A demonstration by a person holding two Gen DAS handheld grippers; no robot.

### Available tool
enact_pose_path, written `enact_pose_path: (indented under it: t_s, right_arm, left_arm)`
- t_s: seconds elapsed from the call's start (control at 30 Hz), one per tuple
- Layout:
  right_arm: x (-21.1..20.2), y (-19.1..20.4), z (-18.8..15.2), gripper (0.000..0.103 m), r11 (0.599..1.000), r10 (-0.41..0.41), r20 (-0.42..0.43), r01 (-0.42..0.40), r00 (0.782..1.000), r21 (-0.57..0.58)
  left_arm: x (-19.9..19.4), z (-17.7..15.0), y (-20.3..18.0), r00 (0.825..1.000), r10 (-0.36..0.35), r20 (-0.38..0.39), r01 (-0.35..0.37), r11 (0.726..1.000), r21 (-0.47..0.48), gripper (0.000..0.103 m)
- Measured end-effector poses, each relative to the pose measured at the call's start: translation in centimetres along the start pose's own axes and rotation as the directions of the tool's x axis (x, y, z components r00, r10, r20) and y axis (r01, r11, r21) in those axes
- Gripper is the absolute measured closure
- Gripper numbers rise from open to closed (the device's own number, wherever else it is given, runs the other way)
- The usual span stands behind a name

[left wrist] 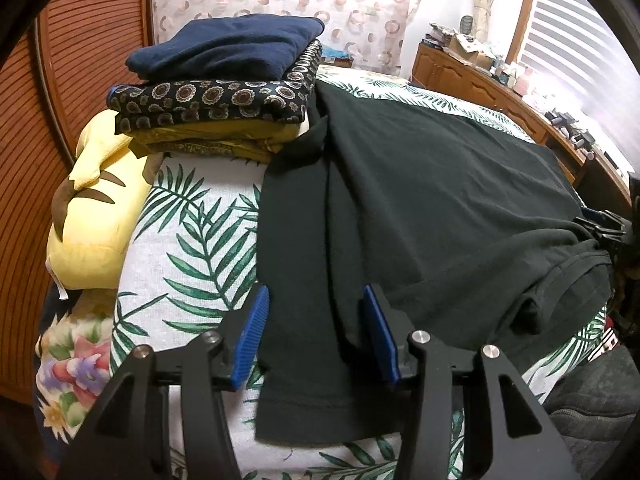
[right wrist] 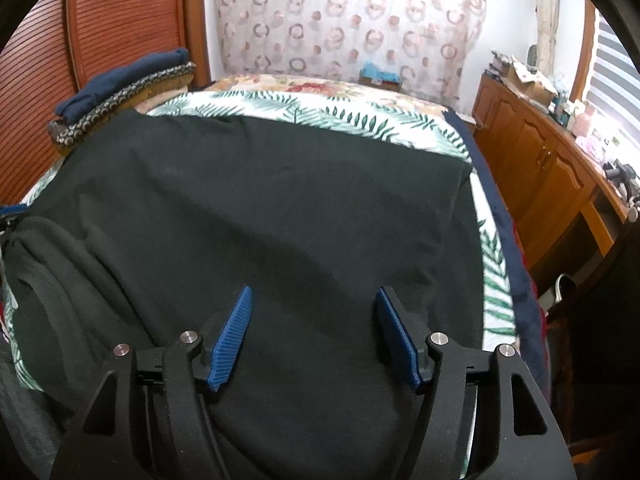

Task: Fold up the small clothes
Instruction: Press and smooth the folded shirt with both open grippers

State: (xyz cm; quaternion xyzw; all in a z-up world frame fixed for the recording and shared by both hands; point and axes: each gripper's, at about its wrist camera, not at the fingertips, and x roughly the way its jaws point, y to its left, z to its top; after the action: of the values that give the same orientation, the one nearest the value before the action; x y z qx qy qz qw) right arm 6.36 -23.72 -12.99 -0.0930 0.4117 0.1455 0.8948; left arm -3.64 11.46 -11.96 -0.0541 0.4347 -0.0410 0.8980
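Note:
A dark green garment point(left wrist: 420, 184) lies spread over the bed, with one sleeve stretched toward me on the left and a bunched sleeve at the right. My left gripper point(left wrist: 316, 300) is open, its blue pads point(left wrist: 258, 320) standing either side of the near sleeve without pressing on it. In the right wrist view the same garment point(right wrist: 260, 200) fills the middle. My right gripper point(right wrist: 314, 300) is open just above the flat cloth, its pads point(right wrist: 236, 332) apart and nothing pinched. A rumpled sleeve point(right wrist: 44, 280) lies at the left.
A stack of folded clothes point(left wrist: 224, 80), navy on top, sits at the bed's far left beside a yellow plush point(left wrist: 96, 208). The leaf-print bed cover point(right wrist: 320, 108) shows around the garment. A wooden cabinet point(right wrist: 540, 160) with clutter runs along the right, and a slatted wooden door point(left wrist: 80, 40) stands at the left.

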Motion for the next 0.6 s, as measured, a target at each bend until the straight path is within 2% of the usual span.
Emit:
enact_pose_path:
  t_s: [0.1,0.27,0.5,0.6]
  right_arm:
    - [0.2,0.2,-0.6,0.026,1.000,-0.006,0.018,0.006,1.000,0.010]
    - [-0.5,0.2,-1.6,0.025,0.999,-0.006,0.048,0.004,0.999,0.036]
    - [-0.8,0.3,-1.9,0.023,1.000,-0.002,0.046,0.001,0.999,0.020]
    - [-0.7,0.3,-1.8,0.021,1.000,-0.003,0.046,0.002,0.999,0.020]
  left_arm:
    - [0.1,-0.1,0.0,1.000,0.001,0.004,-0.001,1.000,0.000,0.054]
    - [0.1,-0.1,0.2,1.000,-0.004,0.005,0.004,1.000,0.001,0.054]
    - [0.1,-0.1,-0.1,1.000,0.010,0.003,-0.010,1.000,-0.016,0.053]
    - [0.0,-0.1,0.1,1.000,-0.008,-0.002,0.008,1.000,-0.023,0.053]
